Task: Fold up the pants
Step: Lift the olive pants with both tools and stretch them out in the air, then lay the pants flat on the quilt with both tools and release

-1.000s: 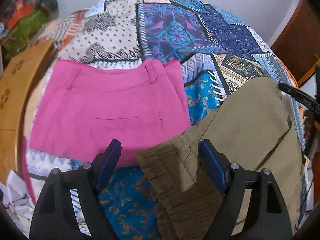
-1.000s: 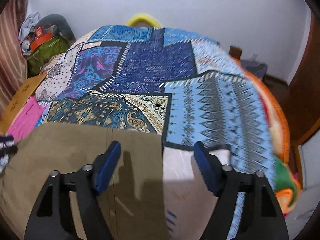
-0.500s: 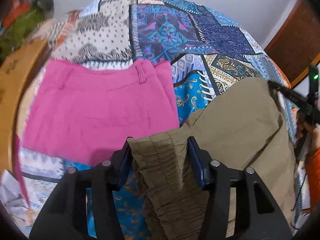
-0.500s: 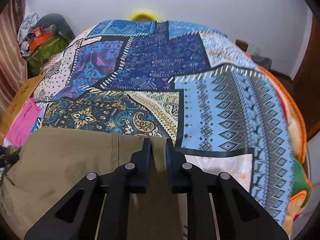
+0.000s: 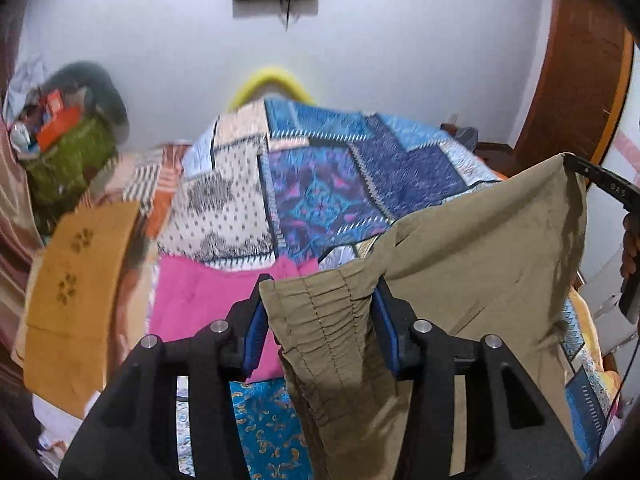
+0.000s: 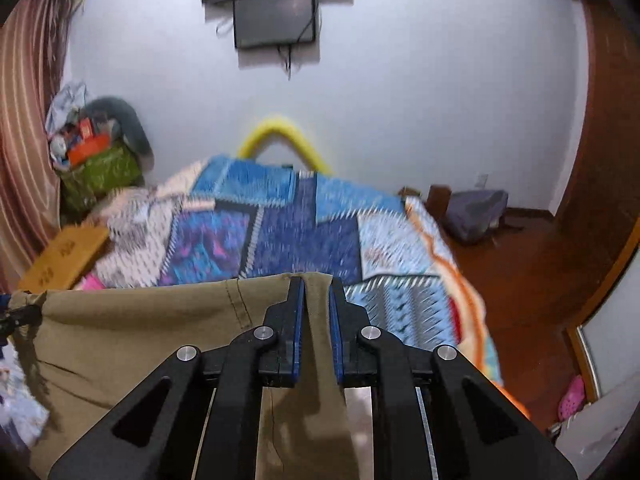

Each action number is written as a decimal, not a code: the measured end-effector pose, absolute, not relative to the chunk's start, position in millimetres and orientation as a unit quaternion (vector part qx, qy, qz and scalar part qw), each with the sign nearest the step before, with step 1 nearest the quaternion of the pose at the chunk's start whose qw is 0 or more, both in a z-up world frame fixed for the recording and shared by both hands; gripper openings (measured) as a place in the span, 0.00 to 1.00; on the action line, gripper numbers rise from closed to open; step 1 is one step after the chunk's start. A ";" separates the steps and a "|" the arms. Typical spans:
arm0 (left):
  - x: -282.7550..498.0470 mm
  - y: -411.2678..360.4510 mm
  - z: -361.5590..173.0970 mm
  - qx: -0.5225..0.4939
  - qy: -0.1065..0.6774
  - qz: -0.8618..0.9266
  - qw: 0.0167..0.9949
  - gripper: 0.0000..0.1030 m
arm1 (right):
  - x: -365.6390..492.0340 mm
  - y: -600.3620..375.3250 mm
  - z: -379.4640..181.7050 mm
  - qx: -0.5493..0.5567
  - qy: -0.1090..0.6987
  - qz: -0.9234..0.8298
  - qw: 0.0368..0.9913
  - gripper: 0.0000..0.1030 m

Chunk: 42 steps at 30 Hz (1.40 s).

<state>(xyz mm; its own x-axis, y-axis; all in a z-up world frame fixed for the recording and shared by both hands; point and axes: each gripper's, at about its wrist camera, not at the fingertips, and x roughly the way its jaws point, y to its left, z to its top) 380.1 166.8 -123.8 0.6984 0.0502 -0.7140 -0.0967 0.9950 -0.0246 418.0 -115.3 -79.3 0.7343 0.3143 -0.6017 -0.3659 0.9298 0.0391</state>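
Olive-khaki pants (image 5: 472,256) hang lifted between both grippers above the bed. My left gripper (image 5: 320,292) is shut on their gathered elastic waistband (image 5: 320,312). My right gripper (image 6: 316,284) is shut on the other end of the pants (image 6: 160,320), at the fabric's top edge. The cloth stretches in a sagging span between them. The right gripper's tip (image 5: 600,184) shows at the right of the left wrist view, holding the far corner.
A patchwork bedspread (image 5: 328,184) covers the bed. Folded pink pants (image 5: 208,304) lie on it at the left. An orange board (image 5: 76,280) leans at the left. A green bag (image 6: 100,172) sits by the wall. Wooden floor (image 6: 520,280) lies at the right.
Both grippers closed on the olive pants and lifted them off the bed. Both cameras have tilted up toward the wall.
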 end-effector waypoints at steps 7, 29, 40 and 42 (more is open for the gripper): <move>335.2 144.0 -104.5 -0.006 0.375 0.022 0.927 0.46 | 360.0 -145.7 -51.4 -0.023 0.300 0.199 0.933 0.10; 193.4 117.3 -180.0 0.015 0.431 -0.029 0.902 0.47 | 188.0 -194.5 -138.8 0.024 0.392 0.235 0.889 0.10; 147.7 117.4 -217.2 0.019 0.474 -0.012 0.880 0.49 | 137.4 -197.9 -192.8 0.002 0.458 0.216 0.863 0.18; 141.0 118.2 -214.3 0.019 0.473 -0.009 0.881 0.49 | 130.6 -197.9 -192.2 -0.011 0.463 0.210 0.861 0.20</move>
